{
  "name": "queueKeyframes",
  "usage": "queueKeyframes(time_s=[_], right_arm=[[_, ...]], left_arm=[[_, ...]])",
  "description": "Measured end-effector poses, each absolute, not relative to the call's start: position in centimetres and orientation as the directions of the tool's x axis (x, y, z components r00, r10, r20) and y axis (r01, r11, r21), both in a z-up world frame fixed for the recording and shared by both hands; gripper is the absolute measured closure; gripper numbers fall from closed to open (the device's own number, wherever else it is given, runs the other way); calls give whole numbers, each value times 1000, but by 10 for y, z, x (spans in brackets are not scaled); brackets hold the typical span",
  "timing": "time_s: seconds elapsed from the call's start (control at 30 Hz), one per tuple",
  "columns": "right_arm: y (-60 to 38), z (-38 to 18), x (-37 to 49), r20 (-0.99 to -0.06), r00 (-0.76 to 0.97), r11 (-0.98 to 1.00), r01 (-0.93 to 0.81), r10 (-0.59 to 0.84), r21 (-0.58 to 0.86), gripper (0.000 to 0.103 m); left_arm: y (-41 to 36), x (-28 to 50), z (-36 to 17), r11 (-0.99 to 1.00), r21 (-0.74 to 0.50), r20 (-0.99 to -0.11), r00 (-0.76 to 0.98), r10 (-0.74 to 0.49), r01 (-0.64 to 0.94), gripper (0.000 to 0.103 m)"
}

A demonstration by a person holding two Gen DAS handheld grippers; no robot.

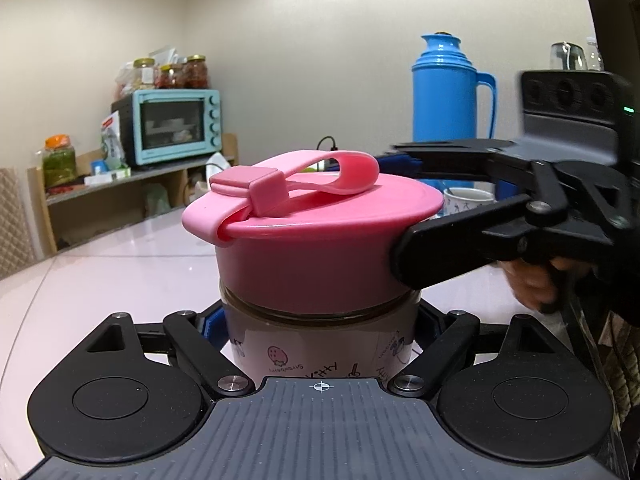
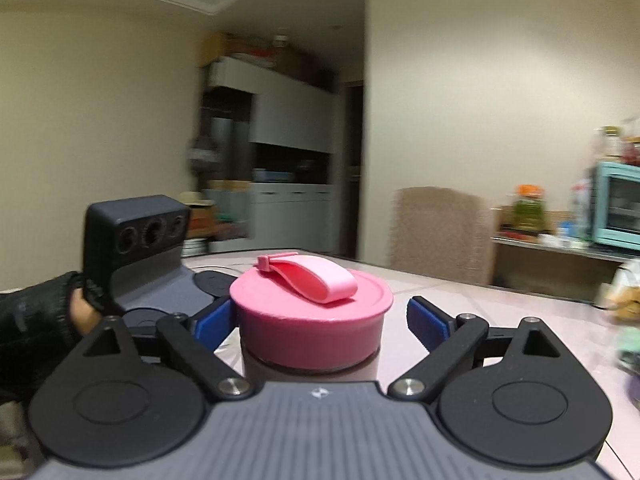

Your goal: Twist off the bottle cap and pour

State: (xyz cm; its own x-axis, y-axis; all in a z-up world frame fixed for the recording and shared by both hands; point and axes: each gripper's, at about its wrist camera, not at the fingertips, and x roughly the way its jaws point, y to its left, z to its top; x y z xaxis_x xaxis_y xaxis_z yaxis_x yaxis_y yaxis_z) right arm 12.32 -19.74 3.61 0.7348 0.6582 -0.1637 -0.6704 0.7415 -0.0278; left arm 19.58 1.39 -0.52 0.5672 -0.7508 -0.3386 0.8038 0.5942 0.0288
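Observation:
A bottle (image 1: 320,348) with a pale printed body stands upright on the pink table (image 1: 100,264). My left gripper (image 1: 320,320) is shut on the body just below the wide pink cap (image 1: 312,248), which carries a pink strap loop (image 1: 340,168). From the right, my right gripper (image 1: 404,208) reaches around the cap, one black finger behind it and one in front. In the right wrist view the cap (image 2: 312,320) sits between the blue pads (image 2: 428,320). The right gripper (image 2: 320,320) is open: a gap shows beside the right pad, and the left pad is close to the cap.
A blue thermos (image 1: 448,92) and a white mug (image 1: 468,200) stand behind the bottle on the right. A teal toaster oven (image 1: 176,124) sits on a shelf by the wall. A padded chair back (image 2: 440,232) rises at the table's far edge. A dark-sleeved hand (image 2: 36,320) holds the left gripper.

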Motion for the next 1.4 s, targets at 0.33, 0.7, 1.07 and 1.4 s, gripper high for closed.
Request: queueKeyframes(time_s=[0.33,0.7,1.07,1.4], right_arm=[[-159,27,107,-182,861,873,-487,474,-31,8],[-146,23,112,-200,864,879,-476,462,-26,18],[-229,35,174,-106,540,550,-828,835,107,19],[-235,52,171,-97,641,647,-758,762,75,19]], left_arm=[[14,195,-6,596,30,-338,570,-749,802,13],[15,197,-5,597,28,-337,569,-750,802,13],[18,198,-5,583,18,-327,556,-764,812,13],[14,197,-5,607,17,-322,579,-749,795,13]])
